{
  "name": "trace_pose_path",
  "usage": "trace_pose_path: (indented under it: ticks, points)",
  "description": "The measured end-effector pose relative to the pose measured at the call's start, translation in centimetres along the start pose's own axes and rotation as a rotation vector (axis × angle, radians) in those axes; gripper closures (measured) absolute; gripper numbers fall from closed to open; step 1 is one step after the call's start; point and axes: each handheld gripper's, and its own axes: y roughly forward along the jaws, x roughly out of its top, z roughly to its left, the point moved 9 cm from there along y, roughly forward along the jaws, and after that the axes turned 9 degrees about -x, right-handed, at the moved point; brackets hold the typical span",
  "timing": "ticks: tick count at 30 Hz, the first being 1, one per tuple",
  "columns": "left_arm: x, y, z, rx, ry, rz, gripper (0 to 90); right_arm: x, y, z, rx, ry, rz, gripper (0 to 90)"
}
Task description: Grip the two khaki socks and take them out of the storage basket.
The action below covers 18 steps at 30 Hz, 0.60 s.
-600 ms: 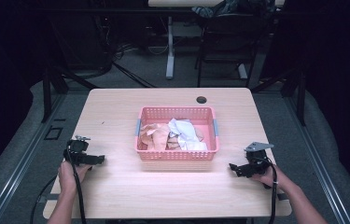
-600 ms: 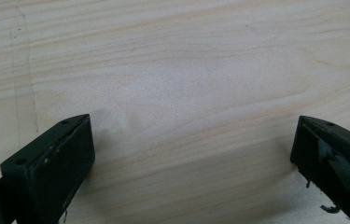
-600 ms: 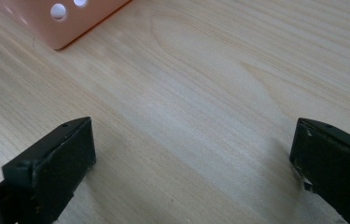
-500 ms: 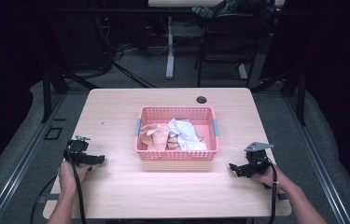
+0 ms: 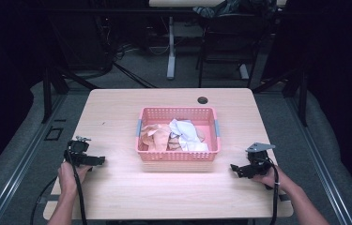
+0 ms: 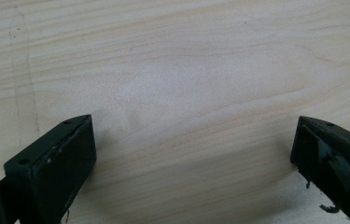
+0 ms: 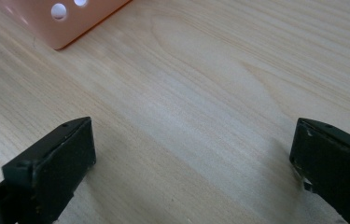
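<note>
A pink perforated basket (image 5: 178, 155) stands in the middle of the light wood table (image 5: 117, 112). Inside it lie crumpled cloths, a peach one (image 5: 156, 135) at the left and a white one (image 5: 187, 136) at the right. My left gripper (image 5: 99, 161) rests low over the table left of the basket, open, with only bare wood between its jaws (image 6: 193, 154). My right gripper (image 5: 234, 168) sits right of the basket near the front edge, open too, nothing between its jaws (image 7: 193, 158). A corner of the basket (image 7: 70, 23) appears at the top left of the right gripper view.
A dark round hole (image 5: 202, 100) marks the table's far side behind the basket. Chairs and desk legs (image 5: 171, 47) stand on the dark floor beyond. Bare wood lies in front of the basket between the two hands.
</note>
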Motion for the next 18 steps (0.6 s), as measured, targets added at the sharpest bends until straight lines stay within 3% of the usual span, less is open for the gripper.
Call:
trace_pose_path:
  ticks: [11, 18]
  points:
    - [1.3, -1.4, -0.8, -0.039, 0.01, -0.042, 0.1, 0.0, 0.0, 0.0, -0.002, 0.0, 0.0, 0.0]
    - [2.2, -1.8, -1.9, -0.083, 0.019, -0.037, 0.1, 0.0, 0.0, 0.0, -0.001, 0.0, 0.001, 0.0]
